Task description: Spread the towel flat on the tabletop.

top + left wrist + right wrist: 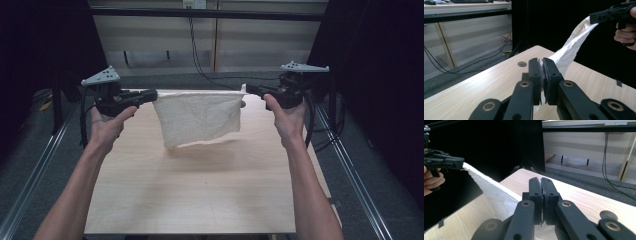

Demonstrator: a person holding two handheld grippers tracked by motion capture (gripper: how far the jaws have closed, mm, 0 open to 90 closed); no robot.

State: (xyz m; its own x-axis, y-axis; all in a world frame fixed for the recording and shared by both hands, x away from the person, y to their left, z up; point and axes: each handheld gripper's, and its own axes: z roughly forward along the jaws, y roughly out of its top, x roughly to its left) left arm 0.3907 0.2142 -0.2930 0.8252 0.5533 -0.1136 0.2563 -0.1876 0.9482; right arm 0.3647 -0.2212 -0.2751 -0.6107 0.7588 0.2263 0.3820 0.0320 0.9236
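You have the white cloth point(197, 120) stretched in the air between both hands, above the far part of the counter point(210, 195), its lower edge hanging clear of the wood. Your left tongs point(153, 95) are pressed together on the cloth's top left corner, and your right tongs point(248, 89) are pinching the top right corner in the same way; in each gripper view the black jaws stand nearly closed with a thin layer of fabric between them. The main risk, as I judge it, is the grip itself: each pair bites only a small bit of corner, so if you pull your hands further apart the cloth may slide out of one side and swing down off the other. Bring your hands closer together and the top edge will sag, so the cloth could land bunched rather than flat. The lower left corner hangs lower than the right, so lowering it unevenly may fold that corner under.
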